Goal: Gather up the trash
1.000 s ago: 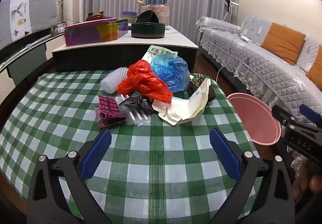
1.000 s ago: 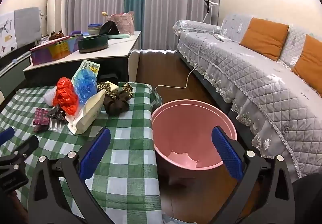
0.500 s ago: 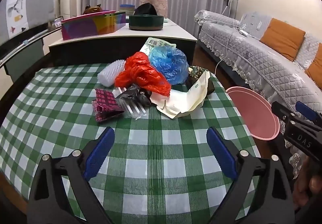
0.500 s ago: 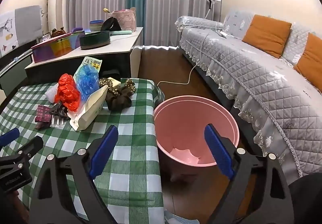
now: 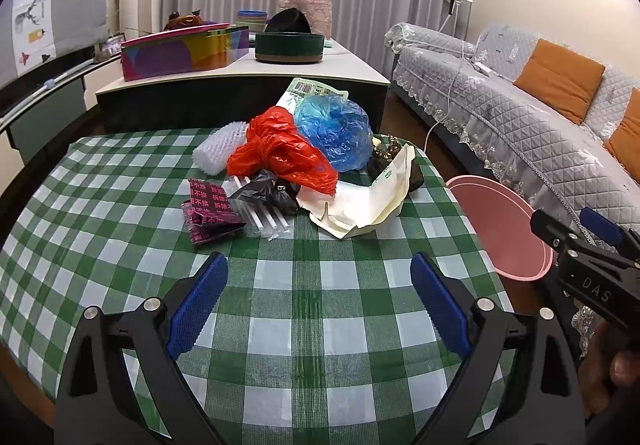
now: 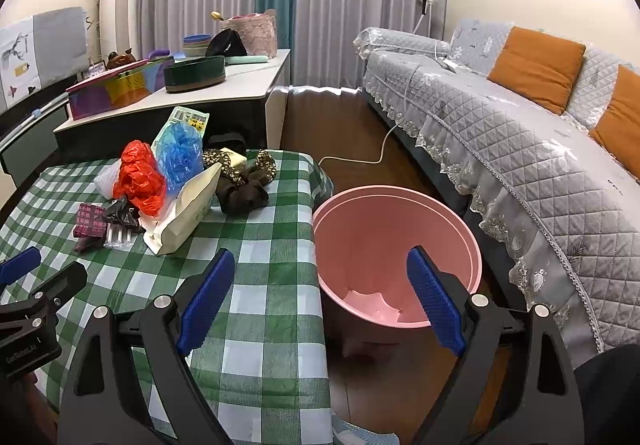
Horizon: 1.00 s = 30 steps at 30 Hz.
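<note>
Nearest, the left gripper (image 5: 318, 301) and right gripper (image 6: 320, 297) hover wide-jawed and empty, having just narrowed slightly. Beyond, at twelve o'clock on the checked table (image 5: 120, 229), lies the trash heap (image 5: 296, 165) (red and blue bags uppermost); the pink bin (image 6: 396, 253) stands at three o'clock.

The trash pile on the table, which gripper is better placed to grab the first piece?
Left. The left gripper is open and faces the trash pile straight ahead, while the right gripper, also open, points at the pink bin beside the table.
</note>
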Each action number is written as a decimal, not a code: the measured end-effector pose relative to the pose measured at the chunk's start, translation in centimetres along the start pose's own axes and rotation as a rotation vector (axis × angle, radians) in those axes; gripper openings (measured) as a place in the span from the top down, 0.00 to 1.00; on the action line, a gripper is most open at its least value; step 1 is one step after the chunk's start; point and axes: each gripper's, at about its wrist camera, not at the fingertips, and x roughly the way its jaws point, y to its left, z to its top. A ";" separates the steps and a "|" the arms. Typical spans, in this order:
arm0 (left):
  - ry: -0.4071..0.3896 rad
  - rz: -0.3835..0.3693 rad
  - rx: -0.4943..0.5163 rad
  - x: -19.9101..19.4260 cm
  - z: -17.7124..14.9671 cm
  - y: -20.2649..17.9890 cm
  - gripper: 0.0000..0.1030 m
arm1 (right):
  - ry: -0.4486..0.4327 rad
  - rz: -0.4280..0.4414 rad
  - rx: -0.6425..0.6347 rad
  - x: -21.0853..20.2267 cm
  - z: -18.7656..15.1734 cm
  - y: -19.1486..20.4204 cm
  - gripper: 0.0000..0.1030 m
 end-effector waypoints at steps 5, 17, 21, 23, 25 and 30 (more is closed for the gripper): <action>0.000 0.000 0.000 0.0 0.0 0.0 0.13 | -0.015 -0.001 0.012 -0.2 0.1 -0.2 0.16; 0.000 -0.001 0.000 0.0 0.0 -0.1 0.13 | -0.013 -0.002 0.021 -0.2 0.1 -0.2 0.16; -0.001 0.000 0.000 0.0 0.0 0.0 0.13 | -0.010 0.002 0.022 -0.2 0.2 -0.6 0.16; 0.000 -0.001 -0.001 0.0 0.0 0.0 0.13 | -0.010 0.000 0.023 -0.2 0.2 -0.5 0.16; 0.000 -0.001 0.000 0.0 0.0 0.0 0.13 | -0.010 0.000 0.023 -0.2 0.1 -0.5 0.16; 0.000 -0.001 -0.001 0.0 0.0 0.0 0.13 | -0.010 0.002 0.026 -0.2 0.1 -0.6 0.16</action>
